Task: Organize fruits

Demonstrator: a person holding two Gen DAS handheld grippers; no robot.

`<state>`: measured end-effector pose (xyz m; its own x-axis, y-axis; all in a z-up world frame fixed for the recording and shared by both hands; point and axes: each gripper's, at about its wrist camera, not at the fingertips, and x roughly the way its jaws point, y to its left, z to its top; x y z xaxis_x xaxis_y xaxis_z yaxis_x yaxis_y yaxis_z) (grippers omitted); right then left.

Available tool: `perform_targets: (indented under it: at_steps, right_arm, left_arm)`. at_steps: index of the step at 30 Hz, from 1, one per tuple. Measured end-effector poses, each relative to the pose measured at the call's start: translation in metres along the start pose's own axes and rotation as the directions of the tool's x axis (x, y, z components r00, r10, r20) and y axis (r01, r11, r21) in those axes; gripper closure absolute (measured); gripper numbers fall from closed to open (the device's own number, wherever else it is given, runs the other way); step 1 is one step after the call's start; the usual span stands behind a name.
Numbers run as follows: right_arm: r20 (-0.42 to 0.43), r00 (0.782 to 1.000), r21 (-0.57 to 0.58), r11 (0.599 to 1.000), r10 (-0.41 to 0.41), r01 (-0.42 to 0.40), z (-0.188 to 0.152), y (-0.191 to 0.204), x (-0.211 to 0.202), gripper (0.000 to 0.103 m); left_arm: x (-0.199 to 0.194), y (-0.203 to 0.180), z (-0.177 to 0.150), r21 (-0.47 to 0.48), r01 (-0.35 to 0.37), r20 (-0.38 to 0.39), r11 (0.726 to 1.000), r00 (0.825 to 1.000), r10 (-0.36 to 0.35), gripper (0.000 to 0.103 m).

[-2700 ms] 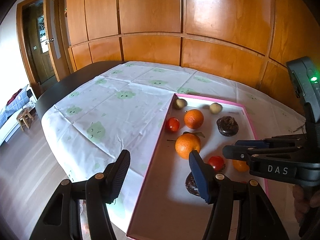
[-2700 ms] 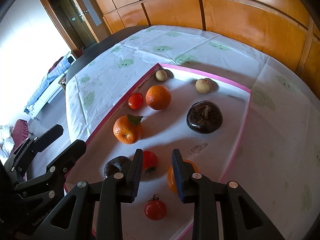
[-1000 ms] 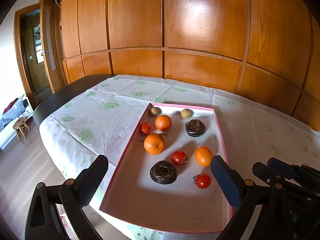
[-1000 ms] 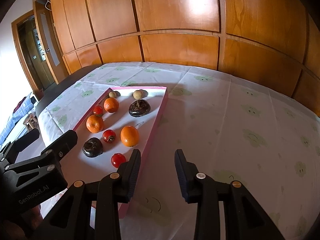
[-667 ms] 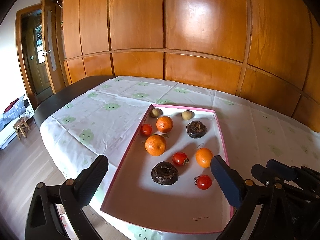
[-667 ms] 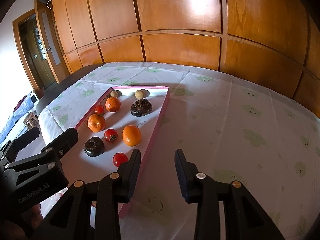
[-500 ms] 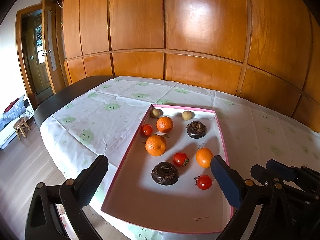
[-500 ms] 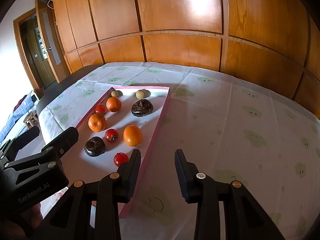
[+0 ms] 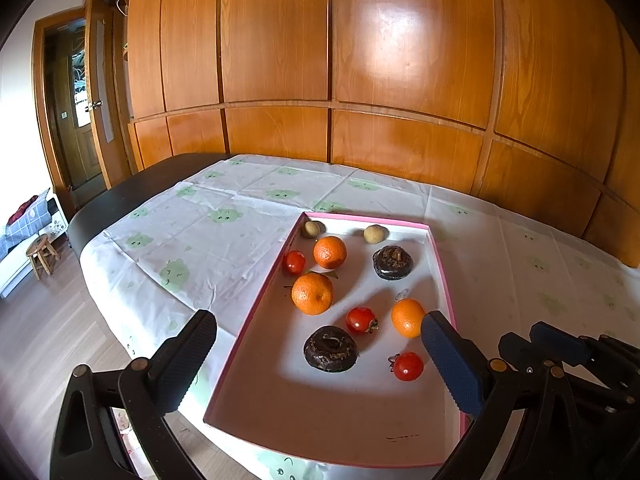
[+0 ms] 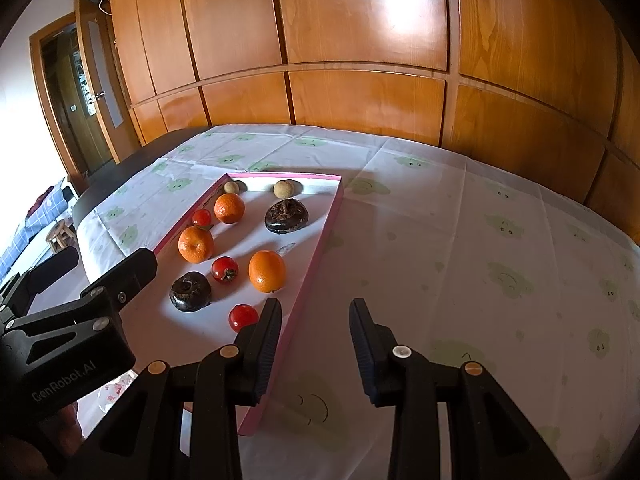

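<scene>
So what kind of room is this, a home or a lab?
Most likely a home: wood-panelled wall, a table under a printed tablecloth, and a small wooden stool by an interior door.

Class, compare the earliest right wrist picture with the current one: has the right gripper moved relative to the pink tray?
Yes. The right gripper has pulled back and to the right: it was over the fruit, and now hangs open beyond the pink tray's right rim, above the tablecloth.

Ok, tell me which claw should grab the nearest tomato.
Probably the left claw: it is wide open and the tomato lies between its fingers' line of sight inside the tray. The right claw points past the tray's edge at cloth.
</scene>
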<state>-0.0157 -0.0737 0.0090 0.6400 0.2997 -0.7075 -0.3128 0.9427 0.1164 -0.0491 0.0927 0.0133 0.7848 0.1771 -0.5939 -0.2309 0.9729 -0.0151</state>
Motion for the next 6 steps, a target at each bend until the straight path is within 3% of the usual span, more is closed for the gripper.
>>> perform_targets:
  at_steps: [6]
  right_arm:
    - [0.002, 1.0, 0.02, 1.0, 0.004, -0.004, 0.004, -0.011, -0.002, 0.068]
  left_arm:
    - [0.001, -0.001, 0.001, 0.001, -0.007, 0.0, 1.0, 1.0, 0.007, 0.001]
